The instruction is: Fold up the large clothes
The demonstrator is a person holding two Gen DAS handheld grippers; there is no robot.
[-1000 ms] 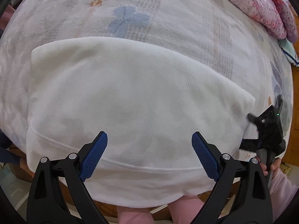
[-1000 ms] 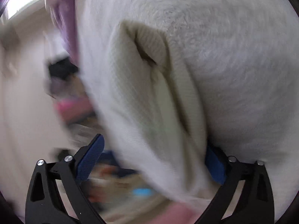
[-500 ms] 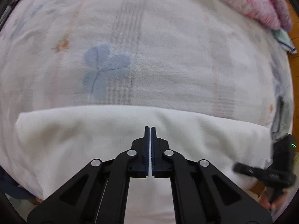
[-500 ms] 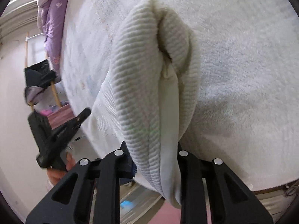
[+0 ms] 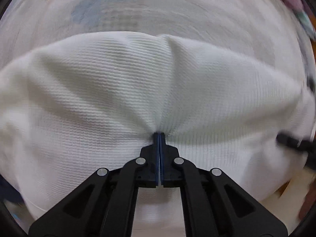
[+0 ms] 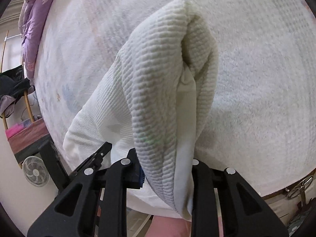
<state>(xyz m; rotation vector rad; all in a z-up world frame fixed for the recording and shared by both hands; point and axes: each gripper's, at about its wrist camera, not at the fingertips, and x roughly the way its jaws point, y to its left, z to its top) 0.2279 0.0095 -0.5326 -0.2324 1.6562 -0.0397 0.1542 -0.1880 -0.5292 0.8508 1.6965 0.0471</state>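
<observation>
A white ribbed garment (image 5: 98, 98) lies folded near the front edge of a pale fleecy bedspread (image 5: 177, 9). My left gripper (image 5: 159, 134) is shut, with nothing visible between its pads. Its tips push straight down into the middle of the garment, and creases fan out from them. My right gripper (image 6: 165, 167) is shut on the garment's thick folded end (image 6: 158, 79), which rises out of the jaws and hides the fingertips. The left gripper (image 6: 92, 158) shows as a black shape beside the garment in the right wrist view. The right gripper (image 5: 292, 142) is a blur at the right edge.
A purple quilt (image 6: 33, 29) is bunched at the bed's far corner. Off the bed stand a chair with dark clothes (image 6: 11, 86), a small fan (image 6: 35, 170) on the floor and a metal stool (image 6: 300, 185). The person's pink trousers (image 6: 167, 225) are just below the bed edge.
The left gripper went from wide open to shut, then dropped onto the garment. The right gripper closed on the garment's end and has raised it off the bed.
</observation>
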